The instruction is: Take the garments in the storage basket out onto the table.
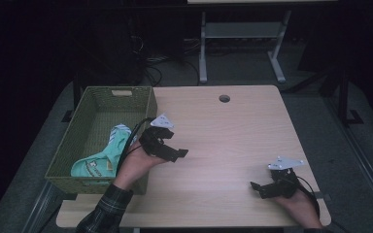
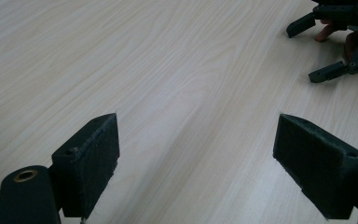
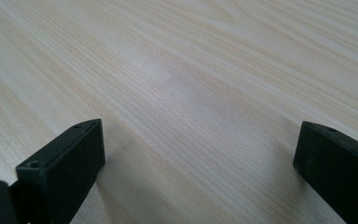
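Hand-held grippers are inspected first, nearest the person. We find the right hand-held gripper (image 1: 258, 187) low over the near right of the worktop (image 1: 233, 141), jaws spread wide, nothing between them. We find the left hand-held gripper (image 1: 174, 154) just beside the green woven basket (image 1: 148, 99), jaws likewise wide and empty, pointing toward bare wood. Its own view shows the right hand-held gripper (image 2: 314, 49) farther off across the worktop.

Farther left, the basket sits at the worktop's left edge. Inside it lies a mint-green and white cloth (image 1: 104, 158), crumpled toward the near end; its exact kind we cannot tell. We judge the stowing of the cloth complete, as no loose item lies on the worktop. Only withdrawal of both grippers appears left.
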`<state>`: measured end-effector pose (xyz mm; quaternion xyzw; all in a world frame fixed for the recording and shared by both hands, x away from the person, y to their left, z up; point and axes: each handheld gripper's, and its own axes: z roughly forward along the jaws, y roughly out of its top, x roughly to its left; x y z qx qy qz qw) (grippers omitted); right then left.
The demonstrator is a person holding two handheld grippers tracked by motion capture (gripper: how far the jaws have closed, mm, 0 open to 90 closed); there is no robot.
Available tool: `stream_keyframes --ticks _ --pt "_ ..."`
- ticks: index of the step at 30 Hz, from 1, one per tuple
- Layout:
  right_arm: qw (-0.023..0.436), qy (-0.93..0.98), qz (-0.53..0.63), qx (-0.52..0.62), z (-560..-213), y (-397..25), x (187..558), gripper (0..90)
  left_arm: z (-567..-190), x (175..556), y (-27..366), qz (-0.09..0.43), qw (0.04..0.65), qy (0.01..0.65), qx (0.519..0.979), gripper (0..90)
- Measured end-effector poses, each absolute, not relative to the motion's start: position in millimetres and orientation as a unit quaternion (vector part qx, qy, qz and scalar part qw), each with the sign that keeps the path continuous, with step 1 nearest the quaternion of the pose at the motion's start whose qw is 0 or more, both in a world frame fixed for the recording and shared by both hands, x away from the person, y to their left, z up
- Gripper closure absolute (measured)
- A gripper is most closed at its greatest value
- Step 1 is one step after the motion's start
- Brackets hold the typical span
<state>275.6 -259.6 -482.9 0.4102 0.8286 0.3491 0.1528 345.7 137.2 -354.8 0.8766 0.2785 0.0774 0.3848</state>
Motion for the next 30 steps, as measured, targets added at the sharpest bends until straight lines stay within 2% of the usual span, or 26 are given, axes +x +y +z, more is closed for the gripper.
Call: stream_keyframes --ticks 30 --pt "0.153 0.829 0.348 0.41 -483 -260 276 1.4 -340 347 175 0.088 0.382 0.297 0.871 14.4"
